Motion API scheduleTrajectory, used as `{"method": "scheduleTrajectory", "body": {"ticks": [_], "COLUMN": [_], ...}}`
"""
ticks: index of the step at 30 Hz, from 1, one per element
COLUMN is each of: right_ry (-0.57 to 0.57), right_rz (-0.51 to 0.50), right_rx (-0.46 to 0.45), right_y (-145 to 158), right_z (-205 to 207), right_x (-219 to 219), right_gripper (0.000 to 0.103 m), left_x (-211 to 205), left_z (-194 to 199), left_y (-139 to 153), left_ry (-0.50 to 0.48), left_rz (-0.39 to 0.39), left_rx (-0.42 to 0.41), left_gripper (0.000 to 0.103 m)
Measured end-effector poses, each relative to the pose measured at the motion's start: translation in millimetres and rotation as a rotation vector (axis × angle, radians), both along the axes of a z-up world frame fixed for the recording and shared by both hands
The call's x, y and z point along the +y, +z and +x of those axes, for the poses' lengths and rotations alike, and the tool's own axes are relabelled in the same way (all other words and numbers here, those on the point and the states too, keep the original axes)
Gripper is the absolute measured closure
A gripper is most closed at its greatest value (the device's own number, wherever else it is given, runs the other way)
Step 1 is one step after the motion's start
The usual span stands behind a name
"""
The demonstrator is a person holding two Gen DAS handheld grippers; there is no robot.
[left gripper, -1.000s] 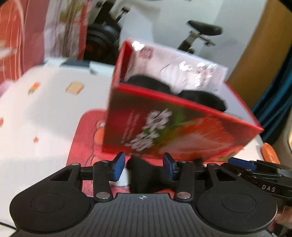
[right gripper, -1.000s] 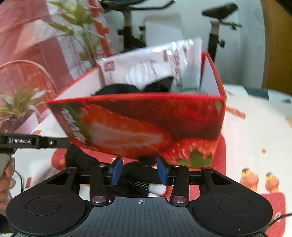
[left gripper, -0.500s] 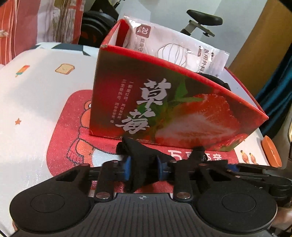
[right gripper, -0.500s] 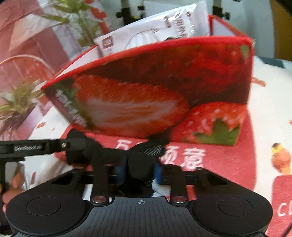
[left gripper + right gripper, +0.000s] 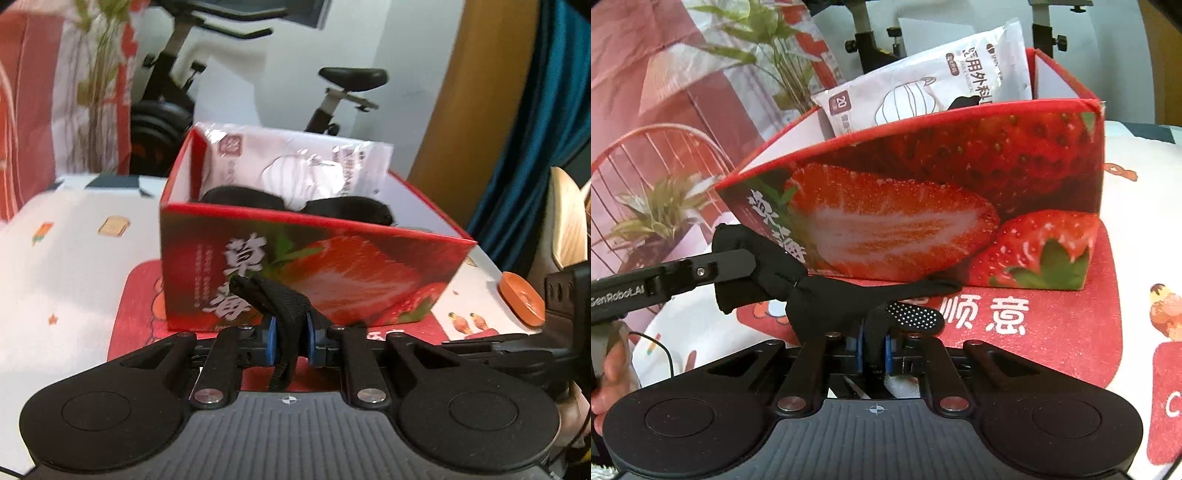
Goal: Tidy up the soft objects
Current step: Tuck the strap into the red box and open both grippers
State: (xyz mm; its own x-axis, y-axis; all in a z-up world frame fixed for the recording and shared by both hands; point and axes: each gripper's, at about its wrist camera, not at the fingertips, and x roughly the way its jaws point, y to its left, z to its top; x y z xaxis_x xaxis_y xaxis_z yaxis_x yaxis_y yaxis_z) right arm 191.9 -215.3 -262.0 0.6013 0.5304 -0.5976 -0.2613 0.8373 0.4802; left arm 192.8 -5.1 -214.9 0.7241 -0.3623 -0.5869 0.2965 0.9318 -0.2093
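Both grippers have just pinched the black glove: left gripper (image 5: 289, 341) still closing on its cuff, right gripper (image 5: 874, 349) clamped on a finger. So 1 glove is gripped for lifting. Beyond the jaws stands the box (image 5: 332, 266), 2 dark items inside.

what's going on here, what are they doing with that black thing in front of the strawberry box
A person is working two handheld grippers on one black glove, stretched between them just in front of the strawberry box. The right gripper is shut on one end of it; the left gripper has the cuff end between its pads and its jaws are closing on it. The box already holds a white mask packet and other dark soft items. The glove has not gone in yet.
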Motion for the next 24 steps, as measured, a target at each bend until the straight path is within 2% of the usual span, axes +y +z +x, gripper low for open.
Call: {"method": "scheduleTrajectory", "body": {"ticks": [5, 9, 15, 21, 24], "right_ry": [0.037, 0.030, 0.005, -0.006, -0.009], "right_rz": [0.004, -0.002, 0.014, -0.009, -0.053], "right_rx": [-0.018, -0.070, -0.215, -0.352, -0.402], "right_y": [3, 16, 65, 116, 137], "right_z": [-8, -12, -6, 21, 44], "right_x": [6, 5, -12, -23, -22], "right_gripper": [0.094, 0.094, 0.094, 0.094, 0.094], "left_x": [-10, -9, 7, 6, 7], "left_z": [-16, -20, -19, -4, 12], "left_y": [10, 14, 32, 75, 95], "left_ry": [-0.030, -0.011, 0.012, -0.008, -0.003], "left_rz": [0.030, 0.047, 0.008, -0.026, -0.064], "left_rx": [-0.067, -0.068, -0.081, -0.191, -0.226], "left_gripper": [0.087, 0.087, 0.086, 0.086, 0.085]}}
